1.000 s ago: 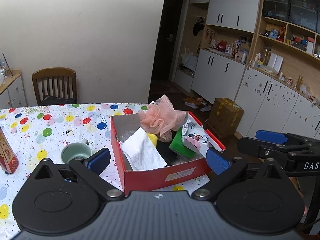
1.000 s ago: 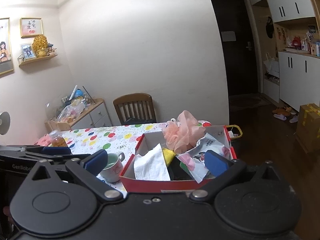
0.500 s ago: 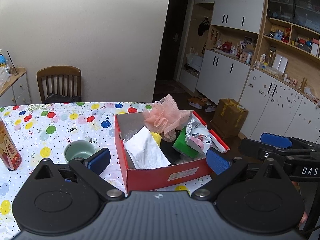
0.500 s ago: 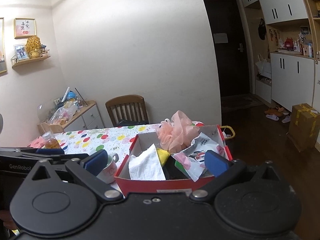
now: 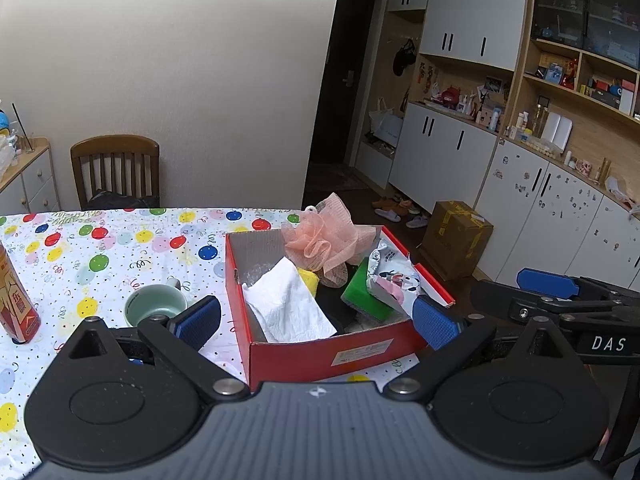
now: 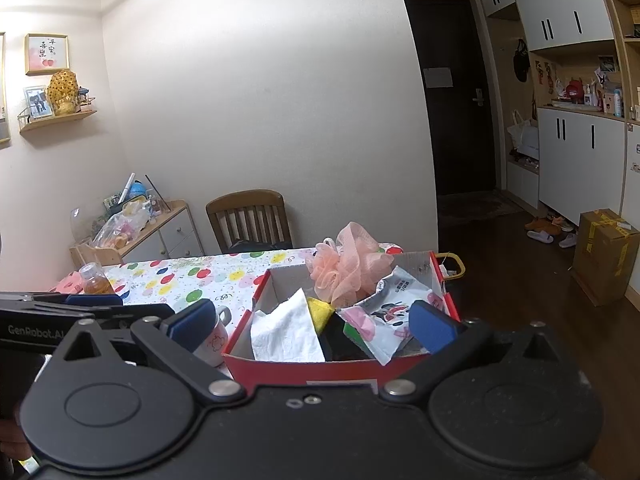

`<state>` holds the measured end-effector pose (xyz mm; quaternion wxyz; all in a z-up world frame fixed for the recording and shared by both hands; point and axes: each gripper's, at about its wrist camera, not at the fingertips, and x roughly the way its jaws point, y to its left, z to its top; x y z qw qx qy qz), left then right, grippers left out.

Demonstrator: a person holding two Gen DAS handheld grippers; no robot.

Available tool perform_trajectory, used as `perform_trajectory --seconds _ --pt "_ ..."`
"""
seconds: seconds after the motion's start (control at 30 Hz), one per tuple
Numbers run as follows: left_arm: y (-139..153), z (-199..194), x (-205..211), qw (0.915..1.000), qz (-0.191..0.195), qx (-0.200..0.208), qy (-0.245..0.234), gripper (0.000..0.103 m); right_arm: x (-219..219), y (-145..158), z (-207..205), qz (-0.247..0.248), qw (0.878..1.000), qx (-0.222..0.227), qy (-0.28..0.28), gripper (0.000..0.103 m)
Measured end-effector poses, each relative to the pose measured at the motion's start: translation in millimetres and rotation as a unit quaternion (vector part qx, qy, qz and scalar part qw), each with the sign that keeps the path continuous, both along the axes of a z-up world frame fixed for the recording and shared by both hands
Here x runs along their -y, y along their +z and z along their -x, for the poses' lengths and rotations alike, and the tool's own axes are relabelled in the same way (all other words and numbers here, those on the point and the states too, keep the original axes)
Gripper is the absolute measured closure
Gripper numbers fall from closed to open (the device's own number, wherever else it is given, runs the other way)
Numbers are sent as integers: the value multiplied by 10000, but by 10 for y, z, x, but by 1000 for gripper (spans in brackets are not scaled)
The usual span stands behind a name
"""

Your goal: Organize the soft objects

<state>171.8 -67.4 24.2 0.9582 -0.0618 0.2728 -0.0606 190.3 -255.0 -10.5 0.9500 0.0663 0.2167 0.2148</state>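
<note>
A red cardboard box [image 5: 332,354] [image 6: 280,366] stands on the table's right end. It holds a pink mesh bath puff [image 5: 326,240] [image 6: 348,270], a white cloth [image 5: 290,306] [image 6: 286,330], a yellow sponge [image 5: 308,278] [image 6: 320,312], a green sponge [image 5: 360,294] and a printed wipes pack [image 5: 390,280] [image 6: 390,314]. My left gripper [image 5: 316,320] is open and empty, held just in front of the box. My right gripper [image 6: 312,322] is open and empty too, in front of the box; it also shows at the right of the left wrist view [image 5: 560,300].
The table [image 5: 100,256] has a balloon-print cloth. A green cup [image 5: 154,310] stands left of the box, and a drink bottle [image 5: 16,304] at the far left. A wooden chair [image 5: 116,172] is behind the table. A cardboard carton [image 5: 456,238] sits on the floor.
Both grippers have drawn back and risen slightly, so the box sits a little lower and farther in both views. Nothing was taken hold of or let go.
</note>
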Motion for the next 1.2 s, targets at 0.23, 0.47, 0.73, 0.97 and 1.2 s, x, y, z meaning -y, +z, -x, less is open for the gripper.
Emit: perform_trajectory --seconds 0.23,0.47,0.73,0.97,1.2 --pt "-1 1 0 10000 4 1 0 0 3 -10 -8 6 10000 -10 -19 0" --pt "-3 2 -1 10000 7 4 -2 0 -6 -14 -13 5 10000 -35 -6 0" --pt "30 -21 -5 10000 9 24 -22 0 -13 -24 -15 13 10000 -47 -10 0" --pt "21 -15 3 10000 14 44 -48 0 -24 -27 -22 20 10000 -47 -5 0" --pt "1 -22 -3 10000 18 14 -23 0 -29 -31 -26 10 10000 -79 9 0"
